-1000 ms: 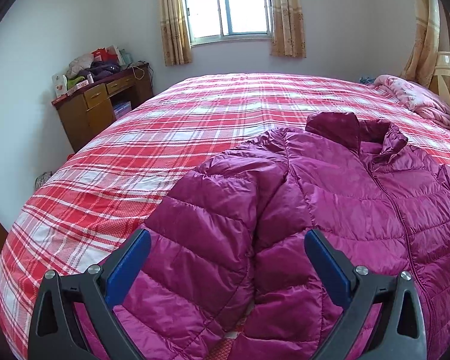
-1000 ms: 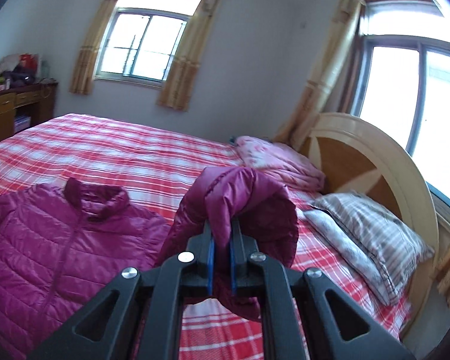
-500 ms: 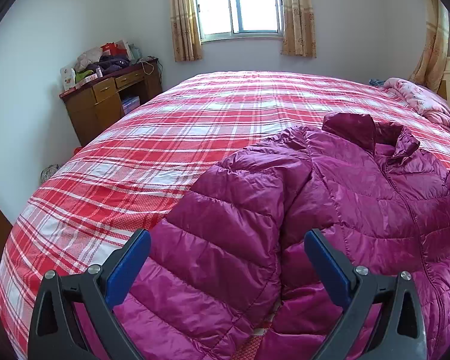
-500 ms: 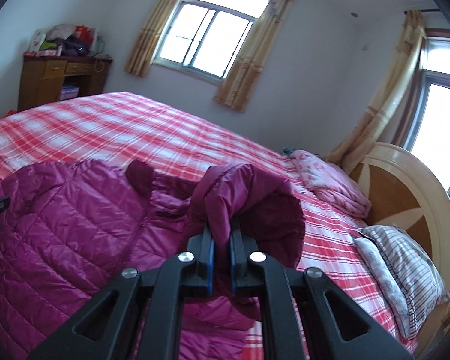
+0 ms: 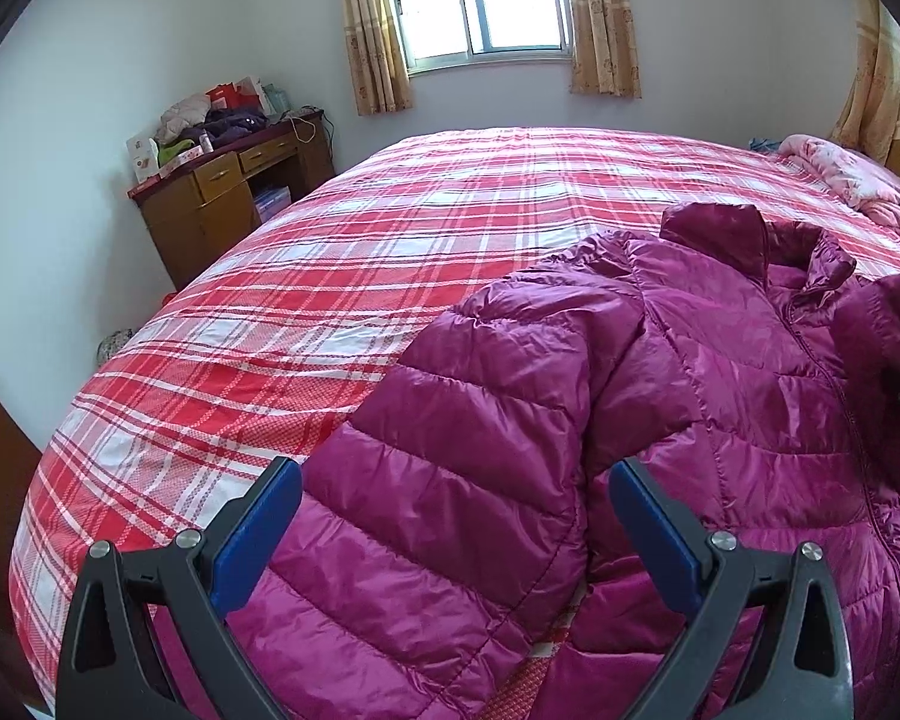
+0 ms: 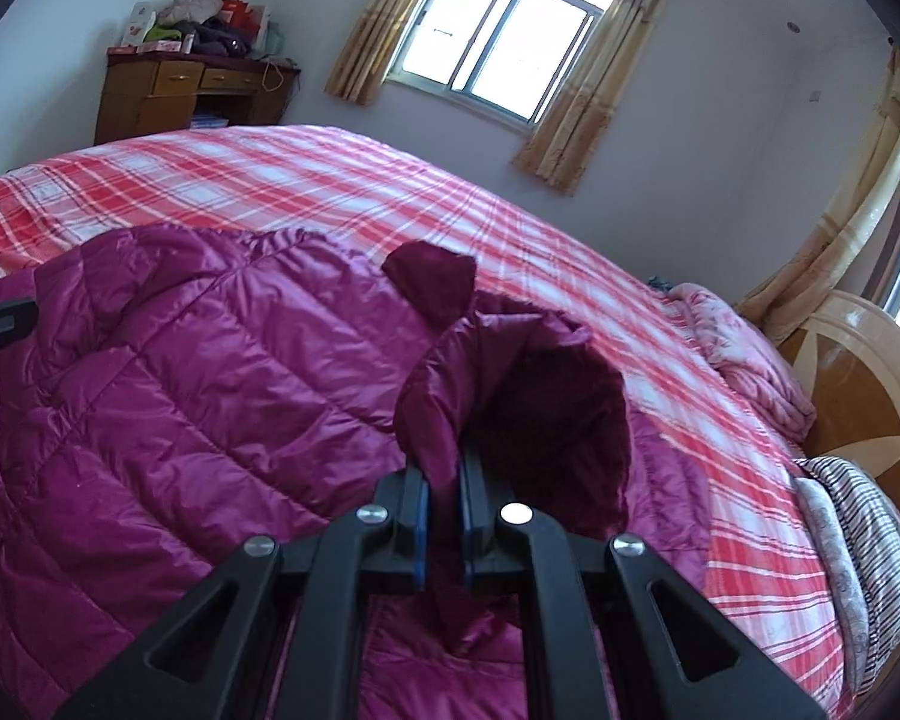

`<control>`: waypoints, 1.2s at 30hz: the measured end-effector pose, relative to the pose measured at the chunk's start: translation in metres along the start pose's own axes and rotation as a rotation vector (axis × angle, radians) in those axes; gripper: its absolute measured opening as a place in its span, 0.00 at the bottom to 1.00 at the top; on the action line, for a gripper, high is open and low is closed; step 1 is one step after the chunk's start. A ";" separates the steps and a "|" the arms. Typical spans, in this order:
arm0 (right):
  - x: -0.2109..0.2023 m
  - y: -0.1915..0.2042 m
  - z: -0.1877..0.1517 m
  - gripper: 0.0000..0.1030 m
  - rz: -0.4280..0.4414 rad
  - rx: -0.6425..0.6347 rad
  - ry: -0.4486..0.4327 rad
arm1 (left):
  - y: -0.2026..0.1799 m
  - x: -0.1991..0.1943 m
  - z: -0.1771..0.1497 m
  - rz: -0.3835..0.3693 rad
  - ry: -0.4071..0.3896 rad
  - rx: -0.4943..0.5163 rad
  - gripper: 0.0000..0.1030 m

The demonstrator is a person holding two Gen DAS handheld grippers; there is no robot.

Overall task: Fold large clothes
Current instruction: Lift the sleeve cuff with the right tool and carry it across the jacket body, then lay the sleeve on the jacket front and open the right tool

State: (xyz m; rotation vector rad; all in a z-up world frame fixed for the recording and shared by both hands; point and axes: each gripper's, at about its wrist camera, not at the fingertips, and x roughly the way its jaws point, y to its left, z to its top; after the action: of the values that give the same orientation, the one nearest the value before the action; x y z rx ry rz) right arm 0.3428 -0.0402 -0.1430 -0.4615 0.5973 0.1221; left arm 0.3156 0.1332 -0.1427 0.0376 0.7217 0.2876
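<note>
A magenta puffer jacket lies front up on the red plaid bed, collar toward the far side. One sleeve lies folded over its near left side. My left gripper is open and empty, hovering just above that sleeve. My right gripper is shut on the cuff of the other sleeve and holds it raised over the jacket's body. The lifted sleeve also shows at the right edge of the left wrist view.
A wooden desk piled with clothes and boxes stands against the far left wall. A pink quilt and a striped pillow lie by the round headboard on the right. Curtained windows are behind the bed.
My right gripper has carried the held sleeve leftward over the jacket's body. My left gripper has stayed open above the folded sleeve, shifting slightly left.
</note>
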 end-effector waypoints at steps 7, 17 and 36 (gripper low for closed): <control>-0.017 -0.007 -0.009 0.57 0.283 0.121 -0.011 | 0.002 -0.003 0.002 0.025 -0.009 0.007 0.99; -0.068 -0.062 -0.017 0.57 0.368 0.327 -0.131 | 0.002 -0.007 0.008 0.032 -0.018 -0.014 0.99; 0.014 -0.040 -0.032 0.48 0.333 0.312 0.181 | -0.082 -0.018 0.033 -0.042 -0.058 0.089 0.99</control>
State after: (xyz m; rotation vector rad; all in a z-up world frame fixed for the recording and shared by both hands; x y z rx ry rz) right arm 0.3478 -0.0905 -0.1589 -0.0675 0.8536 0.3012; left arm 0.3446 0.0518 -0.1167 0.1154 0.6762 0.2135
